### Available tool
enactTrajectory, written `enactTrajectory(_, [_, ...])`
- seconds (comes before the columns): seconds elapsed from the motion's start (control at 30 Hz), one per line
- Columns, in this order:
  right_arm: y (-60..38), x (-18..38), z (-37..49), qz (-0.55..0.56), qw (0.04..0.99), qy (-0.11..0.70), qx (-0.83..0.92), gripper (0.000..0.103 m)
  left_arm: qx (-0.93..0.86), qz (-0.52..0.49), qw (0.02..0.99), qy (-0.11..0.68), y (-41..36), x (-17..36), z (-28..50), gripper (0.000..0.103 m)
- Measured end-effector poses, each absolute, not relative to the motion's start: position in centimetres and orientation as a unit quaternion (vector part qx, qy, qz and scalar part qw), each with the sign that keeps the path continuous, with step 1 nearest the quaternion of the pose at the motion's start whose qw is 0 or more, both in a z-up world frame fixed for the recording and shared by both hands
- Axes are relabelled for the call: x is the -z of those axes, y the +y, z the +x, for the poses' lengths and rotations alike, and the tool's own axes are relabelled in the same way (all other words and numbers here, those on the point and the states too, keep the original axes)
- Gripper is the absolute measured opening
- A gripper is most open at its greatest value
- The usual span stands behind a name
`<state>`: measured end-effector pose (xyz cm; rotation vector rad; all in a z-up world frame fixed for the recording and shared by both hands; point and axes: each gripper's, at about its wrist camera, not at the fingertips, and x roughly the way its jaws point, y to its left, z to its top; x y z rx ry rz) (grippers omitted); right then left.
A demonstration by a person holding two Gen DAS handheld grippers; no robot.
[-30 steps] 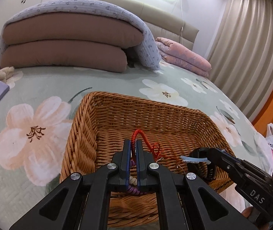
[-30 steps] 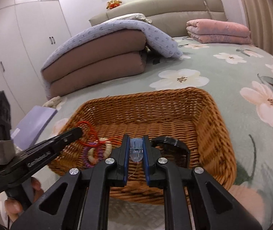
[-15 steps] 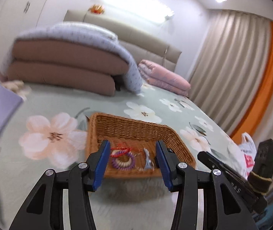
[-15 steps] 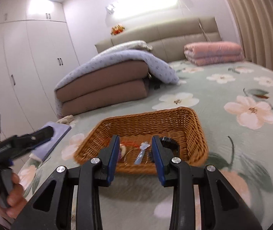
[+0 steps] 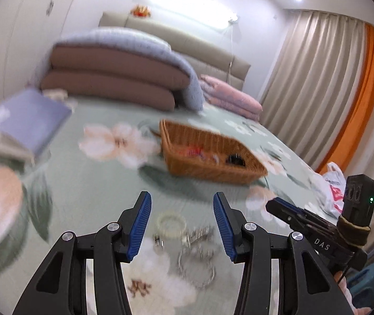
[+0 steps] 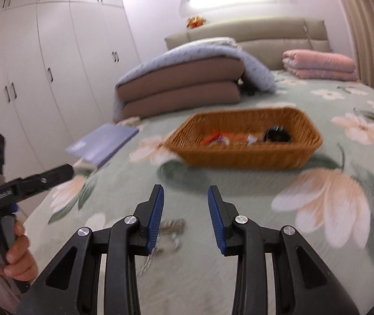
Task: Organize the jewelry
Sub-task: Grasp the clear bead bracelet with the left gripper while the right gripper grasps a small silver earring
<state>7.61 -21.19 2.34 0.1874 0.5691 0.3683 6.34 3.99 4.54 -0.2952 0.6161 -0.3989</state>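
Observation:
A wicker basket (image 5: 187, 141) (image 6: 239, 155) stands on the floral bedspread and holds a red cord bracelet (image 5: 193, 152), a black band (image 6: 276, 134) and other small pieces. My left gripper (image 5: 182, 199) is open and empty, well back from the basket. Between and below its fingers lie a pale bangle (image 5: 170, 223), a silver chain bracelet (image 5: 196, 265) and small metal pieces. My right gripper (image 6: 185, 191) is open and empty, also back from the basket. Small metal jewelry (image 6: 172, 227) lies on the bed just behind its left finger. Both views are blurred.
Folded brown quilts under a blue blanket (image 6: 187, 84) and a pink quilt (image 6: 320, 64) lie at the headboard. A lavender book (image 5: 29, 118) (image 6: 103, 143) lies left. White wardrobes (image 6: 42, 65) stand left, curtains (image 5: 318, 92) right, a plastic bag (image 5: 333, 189) at the bed's right edge.
Both grippers opened, leaving the red cord and the clear clip in the basket, then pulled back toward the near end of the bed. Loose jewelry on the bedspread has come into view.

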Motion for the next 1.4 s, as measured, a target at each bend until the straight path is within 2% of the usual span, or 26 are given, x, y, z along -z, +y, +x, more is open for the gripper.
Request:
enactTrajectory(0.27, [-20.7,1.1,9.8,0.085,0.91,0.35,-0.203,0.038,0.176,-0.055,0.894,0.407,0.6,1.0,8.0,0.051])
enactTrajectory(0.37, [-19.4,0.9,10.9,0.027,0.897,0.373,-0.235,0.038,0.196,-0.037,0.884,0.423,-0.8,2.4,7.4,0.051])
enactTrajectory(0.6, [-17.0,2.2,13.0,-0.082,0.869,0.397,-0.282,0.037,0.157,0.027,0.89,0.427,-2.8,3.5,6.9,0.05])
enactTrajectory(0.9, [-17.2,3.1,13.1,-0.052,0.856,0.417,-0.301,0.037,0.146,0.055,0.89,0.429,-3.5,3.7,7.0,0.05])
enactTrajectory(1.2, [-14.3,4.6,12.8,-0.115,0.846,0.445,-0.269,0.037,0.146,0.07,0.887,0.432,-3.8,3.9,7.2,0.049])
enactTrajectory(1.27, [-14.0,4.5,12.7,-0.117,0.845,0.448,-0.266,0.03,0.146,0.077,0.887,0.431,-3.9,3.9,7.0,0.044])
enactTrajectory(1.3, [-13.9,4.5,12.6,-0.117,0.845,0.449,-0.268,0.021,0.146,0.081,0.887,0.431,-4.0,4.0,6.9,0.041])
enactTrajectory(1.33, [-13.9,4.5,12.5,-0.114,0.844,0.45,-0.268,0.011,0.147,0.083,0.887,0.43,-4.1,4.0,6.9,0.03])
enactTrajectory(1.37, [-14.0,4.5,12.3,-0.111,0.843,0.453,-0.268,0.012,0.148,0.083,0.887,0.43,-4.1,4.0,6.9,0.014])
enactTrajectory(1.4, [-14.1,4.4,12.0,-0.109,0.843,0.453,-0.268,0.012,0.149,0.084,0.886,0.431,-4.1,4.0,6.9,0.008])
